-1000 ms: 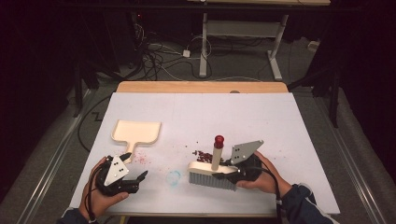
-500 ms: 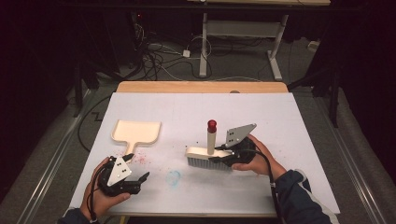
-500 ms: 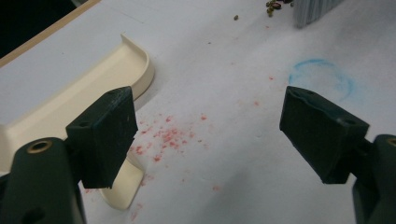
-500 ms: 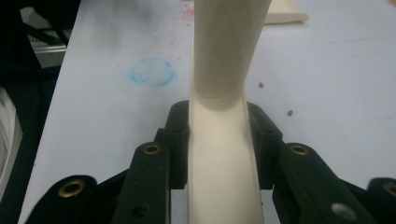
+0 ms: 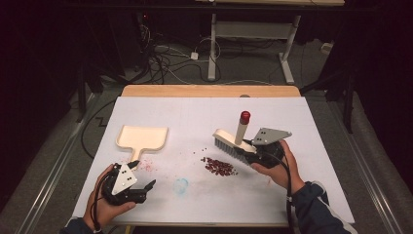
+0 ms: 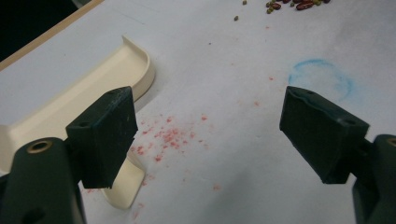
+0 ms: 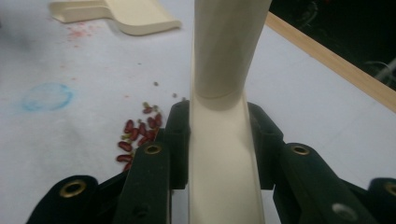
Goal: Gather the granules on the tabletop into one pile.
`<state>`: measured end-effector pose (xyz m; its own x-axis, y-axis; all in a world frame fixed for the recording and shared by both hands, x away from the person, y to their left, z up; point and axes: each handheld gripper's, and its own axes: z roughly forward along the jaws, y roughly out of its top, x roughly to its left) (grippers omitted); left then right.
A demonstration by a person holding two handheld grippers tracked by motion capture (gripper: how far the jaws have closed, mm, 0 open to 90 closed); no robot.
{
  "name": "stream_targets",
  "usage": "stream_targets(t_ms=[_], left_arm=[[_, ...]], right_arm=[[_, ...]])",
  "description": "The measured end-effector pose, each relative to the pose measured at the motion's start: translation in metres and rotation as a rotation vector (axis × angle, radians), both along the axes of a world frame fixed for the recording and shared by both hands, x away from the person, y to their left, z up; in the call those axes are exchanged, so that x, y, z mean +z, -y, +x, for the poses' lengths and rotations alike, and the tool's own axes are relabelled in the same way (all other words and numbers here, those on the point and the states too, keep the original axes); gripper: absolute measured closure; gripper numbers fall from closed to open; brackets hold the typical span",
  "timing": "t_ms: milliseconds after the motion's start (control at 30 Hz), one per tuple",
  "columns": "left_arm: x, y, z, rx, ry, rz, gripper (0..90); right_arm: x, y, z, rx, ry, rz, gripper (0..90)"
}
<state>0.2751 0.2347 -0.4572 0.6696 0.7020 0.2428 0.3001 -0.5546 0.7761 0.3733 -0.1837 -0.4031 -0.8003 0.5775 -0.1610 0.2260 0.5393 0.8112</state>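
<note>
1. The right gripper [image 5: 253, 155] has its jaws pinching the cream plastic hand brush with the red-capped upright handle [image 5: 234, 141], clamped on either side of the brush's back; the brush is tilted, over the right half of the white-covered bench [image 5: 292, 117].
2. In the right gripper view the cream brush back [image 7: 219, 168] runs straight up between the two black jaws, with the handle rising from it.
3. A small heap of dark red beans [image 5: 219, 166] lies on the bench just beside the bristles, toward the person; whether the bristles touch the bench I can't quite make out.
4. The left gripper [image 5: 141, 187] rests low near the bench's front left, its jaws spread wide with nothing between them.
5. The flat cream plastic dustpan [image 5: 142, 138] lies just ahead of the left gripper, its short handle pointing toward it.
6. A faint blue ring mark [image 5: 180, 185] and pink speckles [image 6: 163, 137] stain the white cover.
</note>
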Motion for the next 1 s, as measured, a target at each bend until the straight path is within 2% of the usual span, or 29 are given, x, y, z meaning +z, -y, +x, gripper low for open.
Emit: stream_targets(t_ms=[67,100,167,267,300,367,400,500,600,667,700,833,1000], left_arm=[[0.0,0.0,0.0,0.0,0.0,0.0,18.3],[0.0,0.0,0.0,0.001,0.0,0.0,18.3],[-0.001,0.0,0.001,0.002,-0.004,-0.001,18.3],[-0.001,0.0,0.002,0.002,-0.007,0.002,18.3],[-0.001,0.001,0.002,0.001,-0.008,0.002,18.3],[-0.002,0.001,0.002,0.001,-0.012,0.007,18.3],[-0.002,0.002,0.002,0.001,-0.012,0.009,18.3],[-0.002,0.002,0.004,0.004,-0.015,0.006,18.3],[-0.003,0.002,0.005,0.003,-0.021,0.008,18.4],[-0.004,0.002,0.005,0.001,-0.025,0.011,18.4],[-0.004,0.003,0.006,-0.002,-0.027,0.018,18.4],[-0.005,0.004,0.005,-0.007,-0.029,0.024,18.4],[-0.005,0.004,0.005,-0.008,-0.035,0.024,18.4]], right_arm=[[-0.007,-0.001,0.003,-0.041,0.019,-0.025,67.6],[-0.014,-0.004,0.005,-0.08,0.039,-0.067,67.6],[-0.018,-0.006,0.007,-0.101,0.043,-0.076,67.6],[-0.023,-0.012,0.014,-0.084,0.042,-0.071,67.6],[-0.025,-0.017,0.021,-0.054,0.056,-0.057,67.6],[-0.025,-0.019,0.024,-0.038,0.052,-0.042,67.6],[-0.026,-0.027,0.032,-0.003,0.06,-0.049,67.6],[-0.026,-0.037,0.041,0.024,0.079,-0.066,67.6],[-0.028,-0.05,0.052,0.039,0.077,-0.065,67.7],[-0.031,-0.06,0.059,0.075,0.079,-0.06,67.7],[-0.031,-0.06,0.059,0.075,0.079,-0.06,67.7],[-0.033,-0.067,0.057,0.137,0.071,-0.071,67.7],[-0.034,-0.061,0.039,0.266,0.079,-0.093,67.5]])
